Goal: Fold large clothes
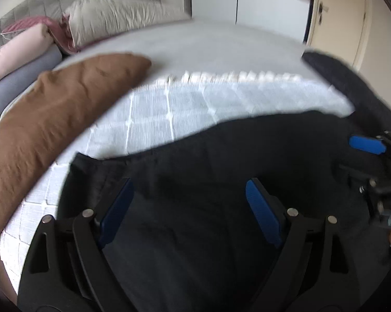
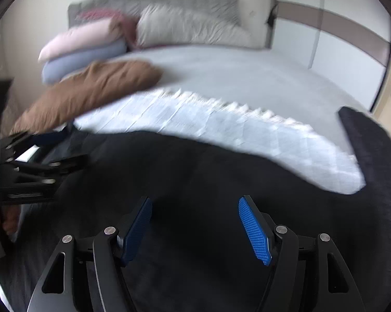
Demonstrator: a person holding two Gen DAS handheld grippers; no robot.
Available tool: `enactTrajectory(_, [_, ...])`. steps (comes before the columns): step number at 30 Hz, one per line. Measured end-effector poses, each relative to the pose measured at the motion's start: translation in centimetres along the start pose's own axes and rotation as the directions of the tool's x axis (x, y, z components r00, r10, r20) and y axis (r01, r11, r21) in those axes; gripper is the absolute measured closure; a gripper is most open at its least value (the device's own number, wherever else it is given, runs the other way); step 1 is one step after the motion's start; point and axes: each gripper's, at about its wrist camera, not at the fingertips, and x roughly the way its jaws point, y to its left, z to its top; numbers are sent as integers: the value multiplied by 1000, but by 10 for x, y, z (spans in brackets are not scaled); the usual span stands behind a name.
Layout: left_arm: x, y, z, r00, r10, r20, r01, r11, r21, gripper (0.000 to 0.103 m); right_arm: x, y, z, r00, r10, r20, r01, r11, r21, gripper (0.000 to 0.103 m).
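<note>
Both tongs hover over the black garment point(image 1: 221, 161), which lies spread across the near part of the bed point(image 1: 221, 41), on a white quilted blanket point(image 1: 195, 98). The left tongs point(image 1: 189, 189) gape wide with nothing between the blue pads; the right tongs point(image 2: 195, 209) likewise stand wide apart and grip nothing. The risk here, I'd say: dark, limp cloth hides its own edges, so a pinch could catch only one layer, or snag the blanket beneath and drag it along. The garment looks soft, matte and lightly creased, with one dark part point(image 2: 364, 135) reaching up on the right. A brown cloth point(image 1: 52, 119) lies close at the left and could get swept into a fold. The pads look ribbed and grippy.
</note>
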Motion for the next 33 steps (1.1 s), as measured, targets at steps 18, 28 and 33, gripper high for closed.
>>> enactTrajectory(18, [47, 134, 3, 863, 495, -104, -491, 869, 64, 7, -5, -257, -65, 844, -448, -295, 528, 790, 311, 31])
enactTrajectory(28, [-57, 109, -17, 963, 268, -12, -268, 960, -84, 7, -98, -151, -51, 912, -409, -42, 409, 893, 189, 29])
enactTrajectory(33, [-95, 67, -42, 992, 124, 5, -123, 988, -98, 4, -139, -97, -62, 935, -352, 46, 341, 925, 165, 26])
